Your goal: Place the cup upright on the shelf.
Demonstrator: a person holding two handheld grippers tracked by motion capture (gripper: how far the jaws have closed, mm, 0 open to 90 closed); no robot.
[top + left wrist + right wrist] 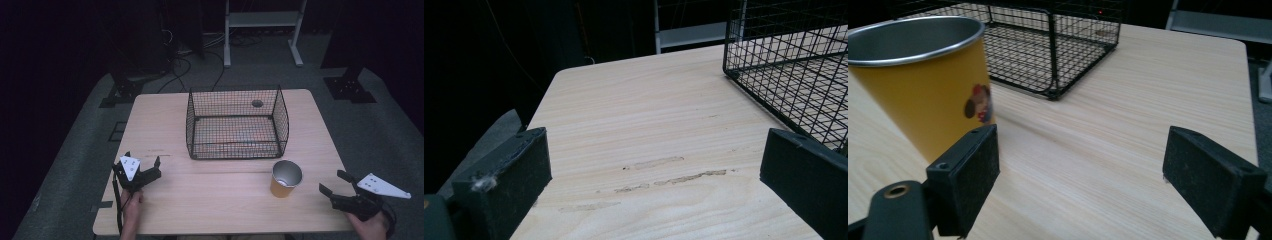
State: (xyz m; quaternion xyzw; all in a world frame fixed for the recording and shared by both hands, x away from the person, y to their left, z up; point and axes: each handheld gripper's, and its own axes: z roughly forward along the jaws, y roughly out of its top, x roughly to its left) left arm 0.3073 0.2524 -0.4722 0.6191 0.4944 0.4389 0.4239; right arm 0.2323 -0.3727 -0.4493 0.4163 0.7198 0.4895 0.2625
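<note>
A yellow cup (286, 180) with a silvery inside stands upright on the wooden table (210, 200), just in front of the black wire basket (235, 149). My right gripper (332, 180) sits at the table's front right corner, to the right of the cup, open with nothing between its jaws. In the right gripper view the cup (923, 85) stands beyond the left jaw, outside the gap of the gripper (1080, 150). My left gripper (142, 159) rests open near the front left edge. Bare wood lies between its jaws (656, 150), with the basket (794, 75) off to the right.
The basket holds nothing that I can make out. A small dark round spot (257, 103) marks the table behind it. Beyond the table, a white frame's legs (227, 45), cables and black stand bases (350, 87) are on the grey floor.
</note>
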